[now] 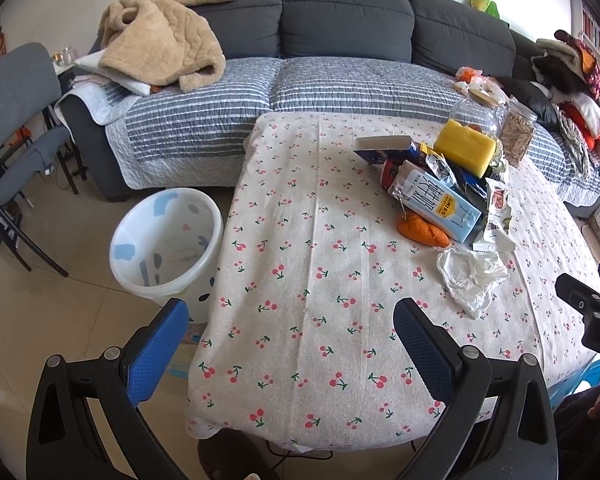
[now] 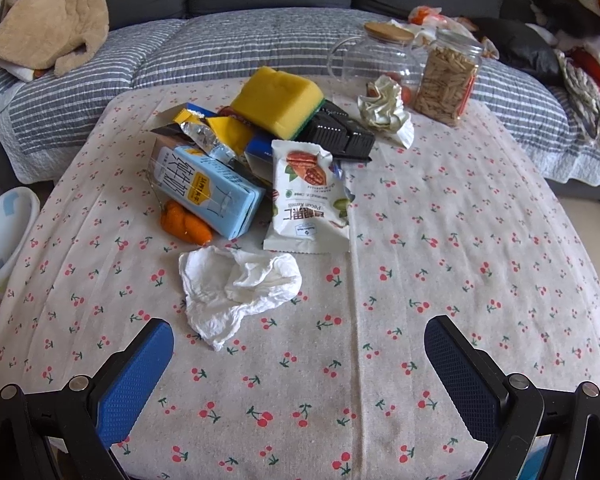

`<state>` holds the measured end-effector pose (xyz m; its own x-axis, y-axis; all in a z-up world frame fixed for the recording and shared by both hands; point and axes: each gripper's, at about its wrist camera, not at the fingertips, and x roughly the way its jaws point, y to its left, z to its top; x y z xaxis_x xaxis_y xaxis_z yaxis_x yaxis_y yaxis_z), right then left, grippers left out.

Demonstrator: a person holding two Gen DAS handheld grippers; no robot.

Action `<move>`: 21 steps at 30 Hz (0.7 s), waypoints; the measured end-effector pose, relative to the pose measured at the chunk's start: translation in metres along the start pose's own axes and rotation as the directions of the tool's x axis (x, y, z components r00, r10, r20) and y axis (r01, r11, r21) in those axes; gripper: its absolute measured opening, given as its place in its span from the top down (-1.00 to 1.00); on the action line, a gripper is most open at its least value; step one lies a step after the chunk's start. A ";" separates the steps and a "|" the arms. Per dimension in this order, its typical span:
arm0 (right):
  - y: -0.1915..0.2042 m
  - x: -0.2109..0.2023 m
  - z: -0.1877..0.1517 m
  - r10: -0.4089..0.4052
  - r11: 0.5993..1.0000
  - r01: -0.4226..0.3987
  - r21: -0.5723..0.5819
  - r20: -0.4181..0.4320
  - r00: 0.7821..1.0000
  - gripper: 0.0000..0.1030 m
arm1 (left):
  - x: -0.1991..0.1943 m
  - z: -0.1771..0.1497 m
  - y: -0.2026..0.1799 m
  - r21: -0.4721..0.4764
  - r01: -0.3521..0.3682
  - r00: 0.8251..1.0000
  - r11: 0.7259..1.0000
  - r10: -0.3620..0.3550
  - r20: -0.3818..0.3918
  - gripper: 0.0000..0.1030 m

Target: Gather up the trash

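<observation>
A heap of trash lies on the cherry-print table (image 2: 440, 280): a blue milk carton (image 2: 210, 192), a white pecan snack bag (image 2: 306, 196), a yellow sponge (image 2: 278, 100), a black plastic tray (image 2: 340, 132) and an orange peel (image 2: 184, 222). A crumpled white tissue (image 2: 236, 288) lies nearest, just ahead of my right gripper (image 2: 298, 340), which is open and empty. My left gripper (image 1: 292, 320) is open and empty over the table's near left edge. The white bin (image 1: 166, 236) stands on the floor left of the table. The heap (image 1: 440, 192) and tissue (image 1: 470, 276) show at right in the left wrist view.
A glass jug with a wooden lid (image 2: 380, 56), a jar of sticks (image 2: 446, 80) and a second crumpled paper (image 2: 384, 108) stand at the table's far side. A grey sofa with a striped quilt (image 1: 260, 92) lies behind. A grey chair (image 1: 16, 128) stands at left.
</observation>
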<state>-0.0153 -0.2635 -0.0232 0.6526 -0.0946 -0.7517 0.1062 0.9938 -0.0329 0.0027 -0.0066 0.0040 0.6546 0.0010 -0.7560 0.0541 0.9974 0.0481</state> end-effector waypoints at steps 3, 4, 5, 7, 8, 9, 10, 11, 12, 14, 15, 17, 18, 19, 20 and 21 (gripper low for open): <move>0.000 -0.004 0.007 -0.024 0.999 0.024 -0.037 -0.006 1.000 -1.00 | 0.005 0.005 -0.002 0.001 0.013 1.000 1.000 -0.013 -0.023 -1.00; -0.001 -0.004 0.011 -0.028 0.998 0.027 -0.049 -0.018 0.999 -1.00 | 0.007 0.008 -0.003 -0.003 0.022 0.999 1.000 -0.023 -0.034 -1.00; -0.002 -0.002 0.013 -0.016 0.998 0.013 -0.060 -0.041 0.999 -1.00 | 0.010 0.011 -0.003 -0.011 0.044 0.998 0.999 -0.044 -0.050 -1.00; -0.006 0.003 0.019 0.030 0.997 -0.037 -0.065 -0.105 0.994 -1.00 | 0.018 0.017 -0.006 -0.027 0.103 0.991 0.994 -0.105 -0.088 -1.00; -0.008 0.007 0.022 0.047 0.996 -0.057 -0.068 -0.137 0.990 -1.00 | 0.024 0.021 -0.009 -0.024 0.129 0.985 0.991 -0.131 -0.114 -1.00; -0.010 0.010 0.024 0.046 0.996 -0.058 -0.073 -0.159 0.986 -1.00 | 0.030 0.026 -0.013 -0.015 0.141 0.980 0.990 -0.141 -0.138 -1.00; -0.013 0.013 0.027 0.033 0.996 -0.048 -0.080 -0.174 0.984 -1.00 | 0.035 0.031 -0.018 -0.005 0.146 0.977 0.989 -0.145 -0.157 -1.00; -0.016 0.017 0.030 0.015 0.995 -0.032 -0.094 -0.180 0.984 -1.00 | 0.040 0.037 -0.021 -0.005 0.157 0.974 0.988 -0.155 -0.166 -1.00; -0.019 0.020 0.033 -0.008 0.994 -0.012 -0.111 -0.184 0.983 -1.00 | 0.044 0.043 -0.024 -0.019 0.171 0.970 0.985 -0.172 -0.170 -1.00; -0.027 0.027 0.041 -0.046 0.991 0.021 -0.129 -0.188 0.981 -1.00 | 0.053 0.055 -0.029 -0.057 0.220 0.957 0.974 -0.226 -0.180 -0.99; -0.031 0.030 0.045 -0.050 0.992 0.026 -0.126 -0.191 0.980 -1.00 | 0.058 0.061 -0.033 -0.076 0.247 0.949 0.966 -0.257 -0.182 -0.98; -0.041 0.039 0.052 -0.048 0.993 0.026 -0.111 -0.197 0.979 -1.00 | 0.071 0.072 -0.042 -0.117 0.286 0.935 0.951 -0.303 -0.185 -0.88; -0.046 0.043 0.055 -0.046 0.994 0.026 -0.104 -0.197 0.979 -1.00 | 0.079 0.077 -0.047 -0.133 0.300 0.927 0.945 -0.322 -0.194 -0.87; -0.051 0.048 0.057 -0.047 0.995 0.029 -0.095 -0.198 0.979 -1.00 | 0.088 0.082 -0.053 -0.149 0.318 0.916 0.936 -0.344 -0.206 -0.81; -0.056 0.052 0.057 -0.047 0.996 0.031 -0.082 -0.198 0.979 -1.00 | 0.098 0.086 -0.058 -0.169 0.328 0.907 0.929 -0.360 -0.218 -0.72; -0.062 0.058 0.057 -0.044 0.997 0.032 -0.064 -0.198 0.979 -1.00 | 0.108 0.091 -0.063 -0.192 0.333 0.900 0.923 -0.372 -0.228 -0.69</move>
<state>0.0587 -0.3337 -0.0270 0.4855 -0.1247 -0.8653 0.0790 0.9920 -0.0986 0.1380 -0.0756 -0.0213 0.3970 -0.3538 -0.8469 0.1236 0.9349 -0.3326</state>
